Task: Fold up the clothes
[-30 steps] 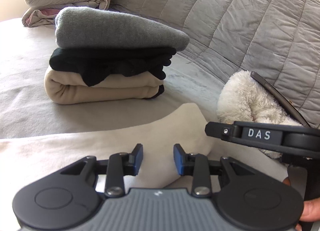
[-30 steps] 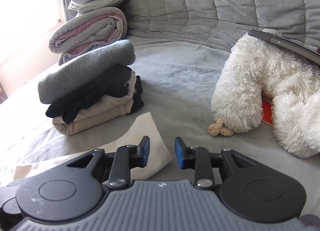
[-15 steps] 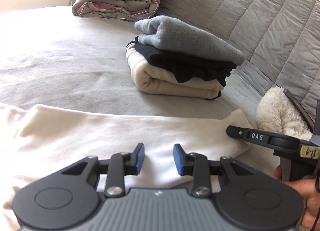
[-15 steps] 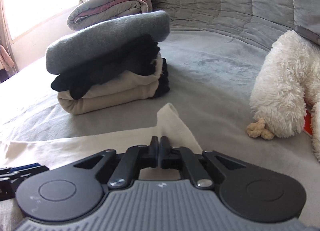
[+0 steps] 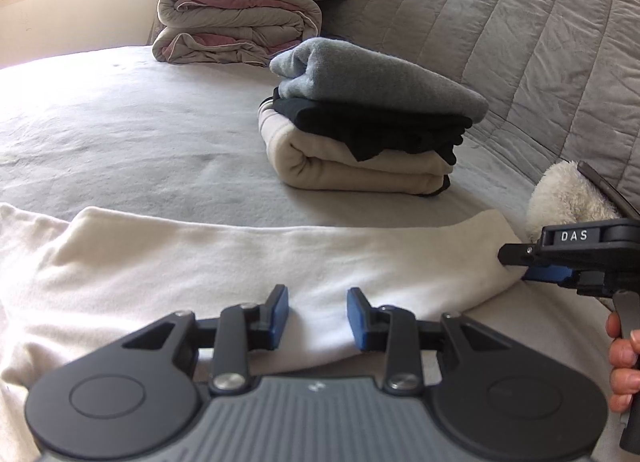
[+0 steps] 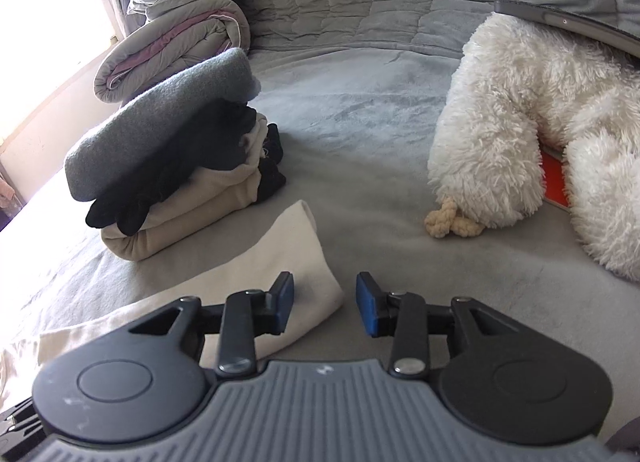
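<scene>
Cream garment (image 5: 240, 262) spread flat on the bed (image 5: 140, 141) — both tools spread apart.
Left gripper (image 5: 317, 316) hovers over its middle; right gripper (image 6: 325, 304) sits at its end, nearest the folded stack (image 5: 360, 121) — neither grips.

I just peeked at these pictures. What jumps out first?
The fluffy white stuffed toy on the right of the bed, with a knotted rope at its edge. Then the neat stack of folded clothes, grey on top, behind a cream garment spread flat under both open grippers.

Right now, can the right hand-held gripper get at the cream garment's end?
Probably yes: the right hand-held gripper is open, and the cream garment end lies by its left finger with nothing between.
</scene>
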A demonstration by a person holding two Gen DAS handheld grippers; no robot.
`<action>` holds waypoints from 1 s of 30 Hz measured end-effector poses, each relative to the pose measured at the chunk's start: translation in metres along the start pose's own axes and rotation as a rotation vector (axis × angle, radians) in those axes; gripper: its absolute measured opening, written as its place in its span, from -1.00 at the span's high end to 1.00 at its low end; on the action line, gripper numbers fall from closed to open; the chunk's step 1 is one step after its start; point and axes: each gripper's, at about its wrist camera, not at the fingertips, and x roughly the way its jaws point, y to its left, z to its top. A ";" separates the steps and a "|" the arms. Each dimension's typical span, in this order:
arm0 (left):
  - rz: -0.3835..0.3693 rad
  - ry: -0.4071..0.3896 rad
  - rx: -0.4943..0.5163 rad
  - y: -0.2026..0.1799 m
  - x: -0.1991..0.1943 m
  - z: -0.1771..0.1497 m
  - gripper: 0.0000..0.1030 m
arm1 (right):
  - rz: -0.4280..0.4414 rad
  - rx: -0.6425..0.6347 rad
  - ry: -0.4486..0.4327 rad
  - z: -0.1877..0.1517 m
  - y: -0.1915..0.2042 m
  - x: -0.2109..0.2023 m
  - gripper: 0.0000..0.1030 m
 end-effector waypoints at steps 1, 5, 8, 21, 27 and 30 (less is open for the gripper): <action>-0.004 -0.002 -0.005 0.001 0.000 0.000 0.35 | -0.006 -0.020 -0.007 -0.001 0.002 0.000 0.61; -0.018 -0.008 -0.026 0.005 -0.001 -0.001 0.35 | -0.040 -0.171 -0.084 -0.002 0.022 -0.009 0.80; -0.030 -0.012 -0.043 0.007 -0.001 -0.001 0.35 | -0.089 -0.376 -0.150 -0.011 0.051 -0.016 0.80; -0.044 -0.010 -0.058 0.009 0.000 -0.002 0.35 | -0.061 -0.589 -0.171 -0.032 0.093 -0.018 0.46; -0.039 -0.008 -0.050 0.008 -0.001 -0.001 0.35 | -0.013 -0.499 -0.141 -0.023 0.079 -0.015 0.33; -0.036 -0.007 -0.045 0.007 -0.001 -0.001 0.34 | 0.010 -0.453 -0.126 -0.019 0.072 -0.013 0.33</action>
